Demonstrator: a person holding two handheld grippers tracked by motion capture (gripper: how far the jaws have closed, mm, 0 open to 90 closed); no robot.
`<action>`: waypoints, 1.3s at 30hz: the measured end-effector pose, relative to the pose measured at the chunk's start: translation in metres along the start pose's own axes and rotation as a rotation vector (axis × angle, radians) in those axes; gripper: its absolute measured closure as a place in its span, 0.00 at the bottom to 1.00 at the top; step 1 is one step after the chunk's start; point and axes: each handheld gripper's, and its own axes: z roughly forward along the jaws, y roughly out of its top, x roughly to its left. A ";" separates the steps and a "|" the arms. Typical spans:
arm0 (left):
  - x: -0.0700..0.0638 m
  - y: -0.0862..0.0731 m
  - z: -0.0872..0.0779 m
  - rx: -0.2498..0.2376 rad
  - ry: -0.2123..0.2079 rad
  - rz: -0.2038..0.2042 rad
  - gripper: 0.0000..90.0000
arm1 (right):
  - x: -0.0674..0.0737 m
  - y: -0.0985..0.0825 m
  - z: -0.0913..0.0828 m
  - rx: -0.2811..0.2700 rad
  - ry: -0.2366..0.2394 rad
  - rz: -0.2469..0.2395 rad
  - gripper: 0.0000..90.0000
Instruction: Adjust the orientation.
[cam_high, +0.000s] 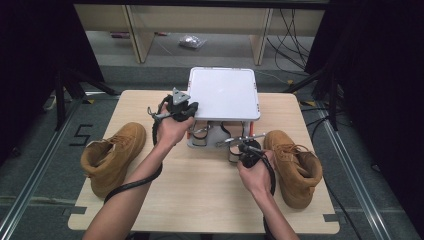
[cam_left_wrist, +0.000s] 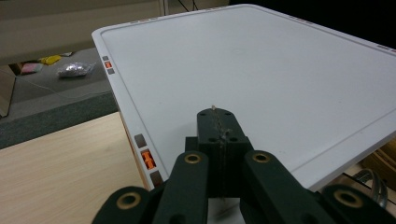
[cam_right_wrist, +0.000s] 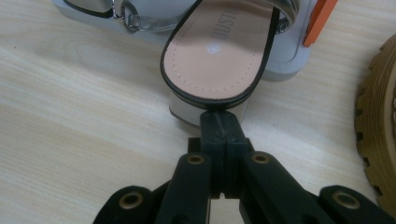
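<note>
Bare tabletop lies open in front, flanked by two tan boots, white rack behind.

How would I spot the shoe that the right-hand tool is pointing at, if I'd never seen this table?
Start at the white square lid at the far middle of the wooden table. Just below its near edge, two sandals poke out; take the right one, in front of the right gripper. Unlike the tan boots at either side, it is low and open, with a peach insole edged in black.
</note>
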 end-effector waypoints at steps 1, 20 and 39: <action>0.000 0.000 0.000 0.000 0.000 0.000 0.99 | 0.000 0.001 0.000 0.006 0.008 0.006 1.00; 0.000 0.000 0.000 0.000 -0.002 -0.004 0.99 | 0.003 0.008 0.008 -0.008 -0.011 0.016 1.00; 0.000 0.000 0.001 -0.002 -0.003 -0.004 0.99 | 0.001 0.016 0.016 -0.029 -0.030 0.017 1.00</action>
